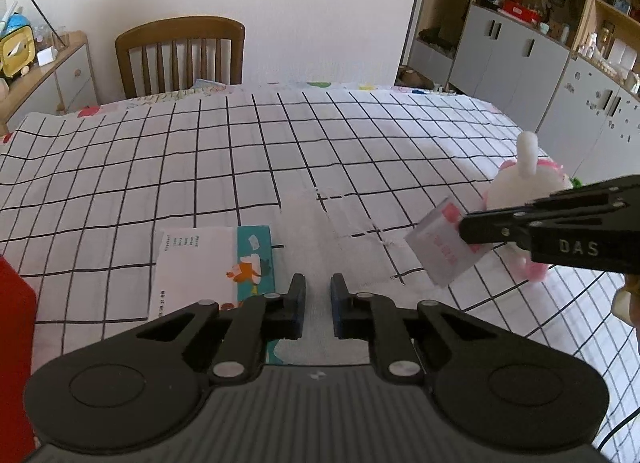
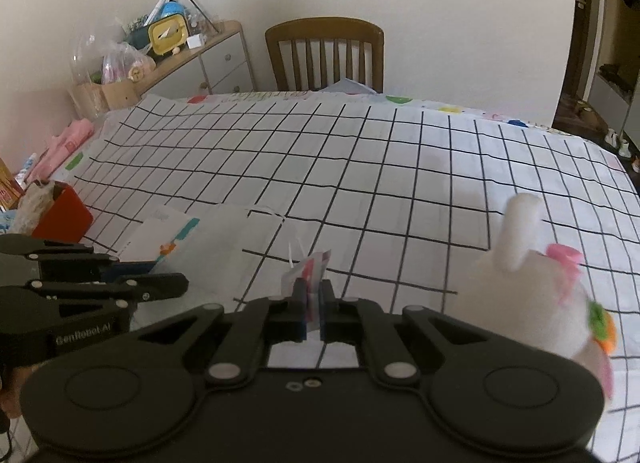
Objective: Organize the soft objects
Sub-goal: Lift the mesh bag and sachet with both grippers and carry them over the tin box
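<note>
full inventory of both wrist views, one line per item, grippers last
tablecloth: 1, white with black grid, covering the table
mask packet: 1, white and teal, flat on the cloth just ahead of the left gripper
face mask: 1, white, flat on the cloth right of the packet
tissue pack: 1, clear with pink print, held off the cloth
plush bunny: 1, white with pink bow, right side of the table
red box: 1, left edge of the table
chair: 1, brown wood, far side
left gripper: black, fingers apart, nothing between them
right gripper: black, clamped on the tissue pack
</note>
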